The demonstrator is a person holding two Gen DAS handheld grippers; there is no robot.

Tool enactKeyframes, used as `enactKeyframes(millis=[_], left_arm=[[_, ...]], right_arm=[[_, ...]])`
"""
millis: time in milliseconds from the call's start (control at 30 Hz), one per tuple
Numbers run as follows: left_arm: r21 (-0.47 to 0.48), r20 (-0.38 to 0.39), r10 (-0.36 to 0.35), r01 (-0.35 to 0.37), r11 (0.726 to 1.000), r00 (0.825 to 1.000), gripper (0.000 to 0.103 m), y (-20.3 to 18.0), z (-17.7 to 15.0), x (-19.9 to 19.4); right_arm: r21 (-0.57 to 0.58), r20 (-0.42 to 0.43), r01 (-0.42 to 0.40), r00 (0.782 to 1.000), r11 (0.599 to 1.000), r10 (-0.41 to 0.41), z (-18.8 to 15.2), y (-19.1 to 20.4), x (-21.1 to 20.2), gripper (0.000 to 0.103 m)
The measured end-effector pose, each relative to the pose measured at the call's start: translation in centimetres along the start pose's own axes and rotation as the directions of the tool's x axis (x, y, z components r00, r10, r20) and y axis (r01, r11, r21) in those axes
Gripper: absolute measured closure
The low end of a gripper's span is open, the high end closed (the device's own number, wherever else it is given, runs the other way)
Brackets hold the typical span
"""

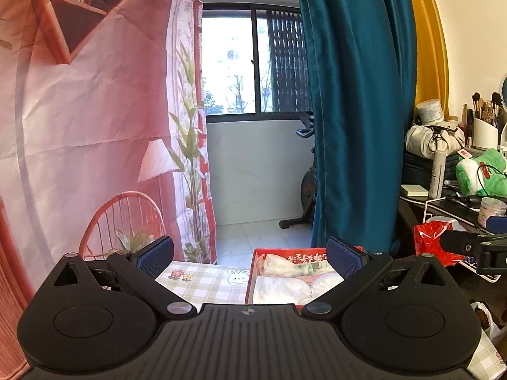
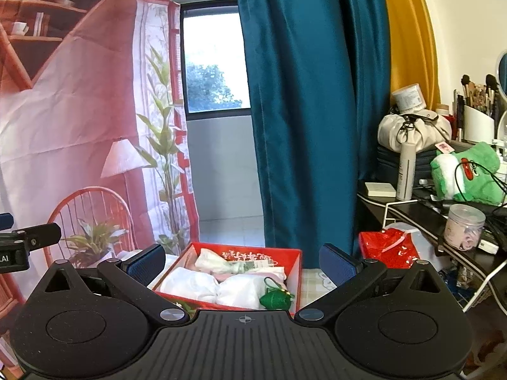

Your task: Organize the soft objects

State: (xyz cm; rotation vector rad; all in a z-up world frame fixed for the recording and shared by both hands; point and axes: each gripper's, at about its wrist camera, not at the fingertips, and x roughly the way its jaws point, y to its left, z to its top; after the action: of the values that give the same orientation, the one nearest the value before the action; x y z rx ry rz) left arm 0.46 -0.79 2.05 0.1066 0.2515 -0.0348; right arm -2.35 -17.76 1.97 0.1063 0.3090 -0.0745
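Red cardboard is what you aim for: the red box (image 2: 291,258) sits low in the centre of the right wrist view, and at the bottom centre, a little to the right, of the left wrist view, on a checked tablecloth (image 1: 202,280) with a small rabbit print.

Both claws are released. The right gripper (image 2: 242,267) has its jaws spread wide with nothing between them, and the left gripper (image 1: 250,261) stands the same way, empty. Both hang above the table, not touching anything.

My judgement is that you are between placements, so look first at what the box already holds. White soft bundles (image 2: 218,286) fill its near half, a bundle with green print (image 2: 234,264) lies behind them near the back wall, and something pink shows between them. A small green knitted pouch (image 2: 275,299) with a cord rests in the near right corner, touching the white bundles.

The box is nearly full, I think. If you add one more piece, lower it into a free gap and press softly, because the bundles can spring up over the wall.

At the right of both views a green plush toy (image 2: 465,171) lies on the dark shelf (image 2: 412,212), well apart from the box. Whether it belongs to the task, I cannot tell.
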Motion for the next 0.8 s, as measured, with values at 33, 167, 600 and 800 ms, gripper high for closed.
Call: enactKeyframes(millis=[33,167,600,800], left_arm=[[0.000,0.000,-0.001,0.001,1.000,1.000,0.000,-0.07,-0.04,-0.04],[0.001,0.002,-0.008,0.008,1.000,1.000,0.000,0.03,0.00,-0.15],[-0.020,-0.007,-0.011,0.011,1.000,1.000,0.000,0.66,-0.14,0.09],[-0.026,-0.008,-0.006,0.006,1.000,1.000,0.000,0.82,-0.17,0.12]], right_arm=[[-0.002,-0.001,0.001,1.000,1.000,-0.001,-0.06,0.00,-0.02,0.000],[-0.006,-0.004,0.005,1.000,1.000,-0.005,-0.15,0.03,-0.03,0.000],[-0.012,-0.006,0.012,1.000,1.000,-0.012,-0.20,-0.02,-0.12,0.000],[-0.022,-0.009,0.013,1.000,1.000,-0.013,-0.20,0.13,-0.07,0.000]])
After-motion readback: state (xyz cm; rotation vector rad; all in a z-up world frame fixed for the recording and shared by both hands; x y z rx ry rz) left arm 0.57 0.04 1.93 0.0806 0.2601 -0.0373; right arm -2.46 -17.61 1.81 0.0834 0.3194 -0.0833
